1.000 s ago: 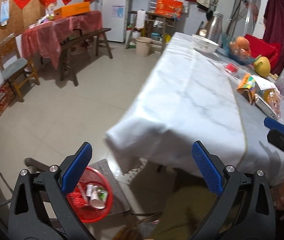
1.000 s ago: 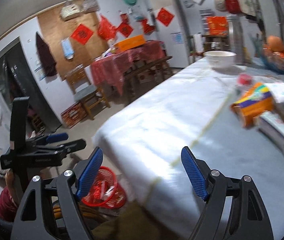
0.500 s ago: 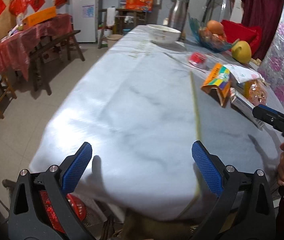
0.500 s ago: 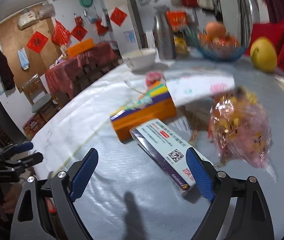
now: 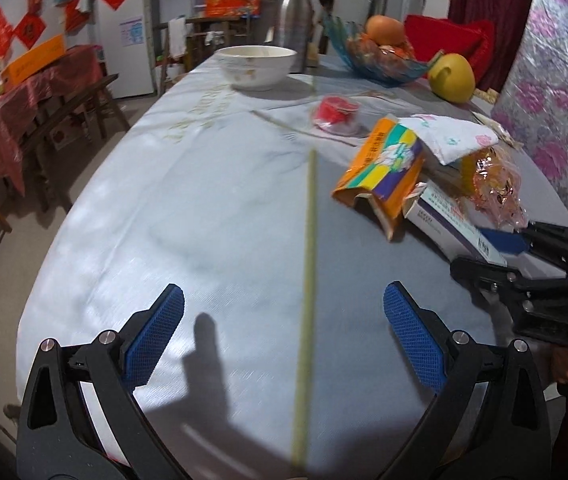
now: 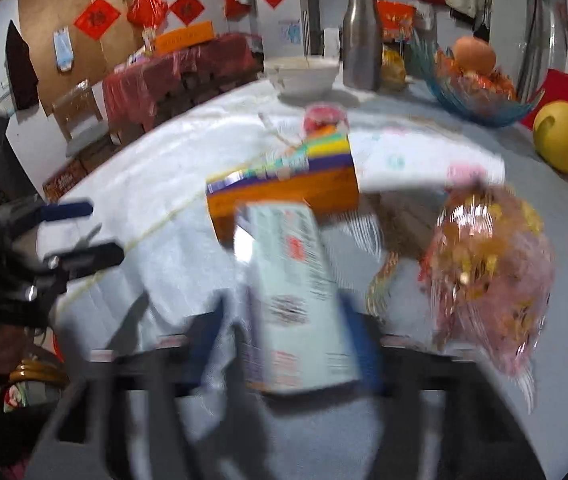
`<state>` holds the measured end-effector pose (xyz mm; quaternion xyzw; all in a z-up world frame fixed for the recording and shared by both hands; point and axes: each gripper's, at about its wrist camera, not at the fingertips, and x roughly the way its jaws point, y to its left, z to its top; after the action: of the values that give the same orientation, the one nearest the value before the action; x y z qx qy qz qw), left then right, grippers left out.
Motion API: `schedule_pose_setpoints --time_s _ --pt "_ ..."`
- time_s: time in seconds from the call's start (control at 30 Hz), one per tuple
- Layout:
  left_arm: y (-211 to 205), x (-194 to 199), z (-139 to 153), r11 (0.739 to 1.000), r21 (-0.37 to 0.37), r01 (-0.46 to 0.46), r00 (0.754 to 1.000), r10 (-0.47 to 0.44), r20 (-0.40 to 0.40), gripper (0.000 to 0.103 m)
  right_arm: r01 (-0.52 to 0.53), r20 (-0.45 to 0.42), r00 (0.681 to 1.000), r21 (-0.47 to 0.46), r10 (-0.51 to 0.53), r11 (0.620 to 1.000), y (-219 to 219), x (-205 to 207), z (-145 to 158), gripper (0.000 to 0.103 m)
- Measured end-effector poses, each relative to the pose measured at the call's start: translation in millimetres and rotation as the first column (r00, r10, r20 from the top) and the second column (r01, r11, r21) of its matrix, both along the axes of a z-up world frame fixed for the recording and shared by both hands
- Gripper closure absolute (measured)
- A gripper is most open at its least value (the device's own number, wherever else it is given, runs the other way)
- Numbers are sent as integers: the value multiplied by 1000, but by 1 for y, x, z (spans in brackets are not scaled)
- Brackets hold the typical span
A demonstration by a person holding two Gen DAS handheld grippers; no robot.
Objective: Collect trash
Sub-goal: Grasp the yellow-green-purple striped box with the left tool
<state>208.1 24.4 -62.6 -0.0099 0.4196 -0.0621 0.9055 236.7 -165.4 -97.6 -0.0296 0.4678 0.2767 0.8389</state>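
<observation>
A long white and purple medicine box [image 6: 299, 300] lies on the table among trash; it also shows in the left wrist view [image 5: 449, 220]. My right gripper [image 6: 284, 328] has its blue pads on either side of the box's near end; the view is blurred. In the left wrist view the right gripper [image 5: 495, 250] reaches the box from the right. Beside the box lie an orange tissue pack [image 5: 379, 168], a pink crinkled wrapper [image 6: 487, 272] and a red plastic cup [image 5: 335, 114]. My left gripper [image 5: 280, 340] is open and empty above the near table.
The table [image 5: 204, 200] has a white cloth. At its far end stand a white bowl [image 5: 258, 66], a steel flask [image 5: 293, 12], a blue fruit bowl [image 5: 379, 60] and a yellow pomelo [image 5: 451, 78]. A white folded cloth [image 5: 451, 140] lies behind the tissue pack.
My right gripper has moved forward and narrowed around the medicine box. My left gripper has come up from the floor basket and further over the table.
</observation>
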Motion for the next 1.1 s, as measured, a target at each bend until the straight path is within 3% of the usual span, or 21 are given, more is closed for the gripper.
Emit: schedule_pose_setpoints --time_s 0.2,0.33,0.5,0.67,0.77,0.93,1.1 --pt "-27 31 1 997 32 64 998 -64 -13 7 106 35 994 -20 -105 994 -31 0 1 58" --pt "-45 53 2 993 53 104 995 -104 -12 7 146 18 989 18 -146 989 -47 2 0 57" --pt "-66 84 -2 985 67 162 986 -159 -46 7 159 42 986 32 -160 987 -48 2 3 43" --pt "-75 108 -14 979 61 193 977 -185 -108 7 151 67 986 45 -153 988 -50 -4 6 41" --pt "-79 111 -13 973 65 220 972 -214 -93 8 142 86 986 45 -145 989 -48 -7 8 40" --pt "-93 106 -12 958 95 270 963 -265 -58 41 144 82 986 61 -148 988 -50 -5 9 35" --pt "-81 91 0 965 35 258 966 -259 20 43 154 68 985 70 -159 986 -52 -3 8 35"
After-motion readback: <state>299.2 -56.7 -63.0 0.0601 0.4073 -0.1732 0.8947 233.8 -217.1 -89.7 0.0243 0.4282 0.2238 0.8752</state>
